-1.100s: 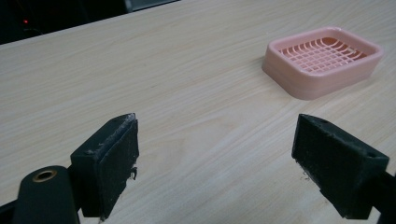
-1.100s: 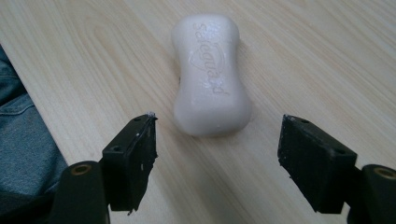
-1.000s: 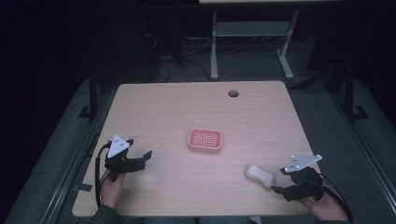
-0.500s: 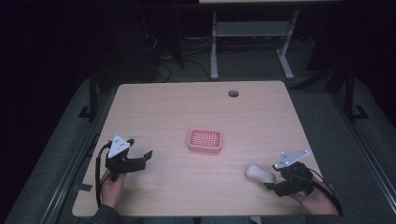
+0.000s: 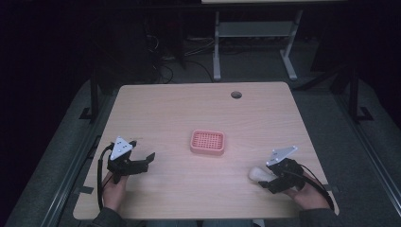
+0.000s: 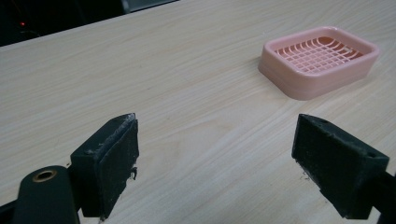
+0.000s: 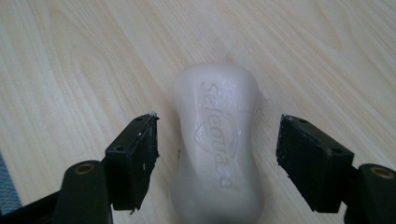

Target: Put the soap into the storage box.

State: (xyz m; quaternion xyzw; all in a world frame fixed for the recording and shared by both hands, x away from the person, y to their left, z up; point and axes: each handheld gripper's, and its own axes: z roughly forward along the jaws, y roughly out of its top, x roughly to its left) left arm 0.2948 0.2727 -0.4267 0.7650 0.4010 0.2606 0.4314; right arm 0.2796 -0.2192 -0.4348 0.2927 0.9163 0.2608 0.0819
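Centrally, pink soap dish (image 5: 207, 143), soapless

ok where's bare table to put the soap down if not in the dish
Bare wood lies between the left gripper and the pink soap dish, and across the far half up to the cable hole. It is tight only at the near right, where the right gripper straddles the soap.

- "Safeguard" embossed lengthwise, with a shield-like outline around the word, on the top face of the white waisted soap bar (image 7: 217, 144); no other readable text.
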